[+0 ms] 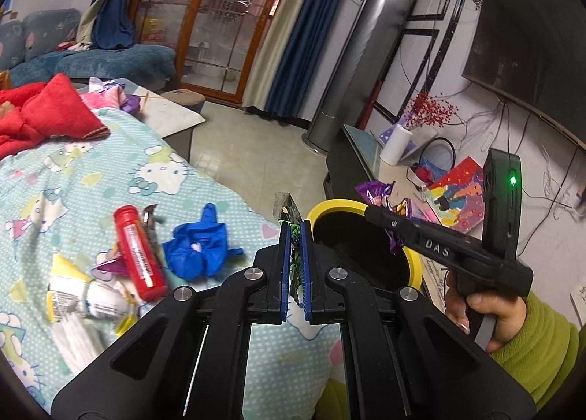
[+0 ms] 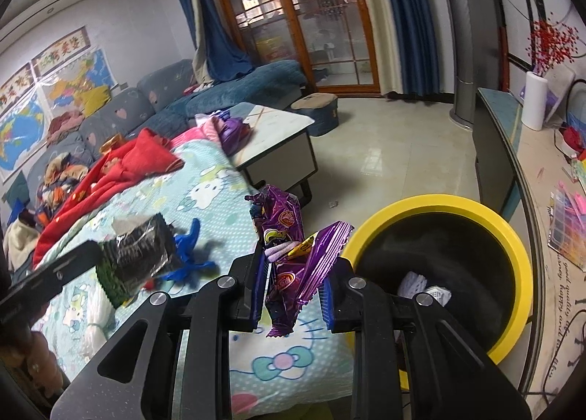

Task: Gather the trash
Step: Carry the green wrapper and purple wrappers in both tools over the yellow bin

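Note:
My left gripper [image 1: 296,266] is shut on a dark green-and-black snack wrapper [image 1: 289,216], held at the edge of the quilt beside the yellow-rimmed black bin [image 1: 415,262]. The wrapper also shows in the right wrist view [image 2: 141,255]. My right gripper [image 2: 293,292] holds purple foil wrappers [image 2: 282,233] just left of the bin rim [image 2: 512,255]; the jaws stand partly apart with the foil bunched between them. In the left wrist view the right gripper [image 1: 381,215] reaches over the bin with the purple wrappers [image 1: 375,193]. White paper [image 2: 426,290] lies inside the bin.
On the Hello Kitty quilt [image 1: 110,178] lie a red tube [image 1: 139,251], a blue glove [image 1: 199,248], a white-and-yellow tube [image 1: 88,295] and a red garment [image 1: 51,112]. A low table [image 2: 278,134], a TV stand [image 2: 498,149] and tiled floor lie beyond.

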{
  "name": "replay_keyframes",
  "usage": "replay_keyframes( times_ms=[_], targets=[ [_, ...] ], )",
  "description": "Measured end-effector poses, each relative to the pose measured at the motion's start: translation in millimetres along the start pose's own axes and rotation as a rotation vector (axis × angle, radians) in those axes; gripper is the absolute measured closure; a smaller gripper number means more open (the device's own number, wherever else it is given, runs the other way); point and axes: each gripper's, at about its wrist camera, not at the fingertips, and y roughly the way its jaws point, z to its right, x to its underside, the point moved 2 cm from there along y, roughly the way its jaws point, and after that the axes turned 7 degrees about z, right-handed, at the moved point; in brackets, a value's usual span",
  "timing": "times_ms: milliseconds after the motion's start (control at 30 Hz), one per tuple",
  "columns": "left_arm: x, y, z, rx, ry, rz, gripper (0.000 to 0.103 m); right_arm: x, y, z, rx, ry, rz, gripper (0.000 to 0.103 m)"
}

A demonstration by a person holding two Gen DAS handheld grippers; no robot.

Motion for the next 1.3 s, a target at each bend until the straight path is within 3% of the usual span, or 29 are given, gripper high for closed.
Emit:
replay_keyframes(
  times_ms=[733,1300],
  targets=[
    [8.2,46.2,61.4,0.102,0.095,-0.045,0.101,-1.6,-13.7,83.9,0.138,0.152,0.038,0.08],
    [22.5,95.9,106.9,0.189,0.154,-0.111,0.101,20.9,-6.6,149.5,0.225,0.265,-0.015,0.08]
  ],
)
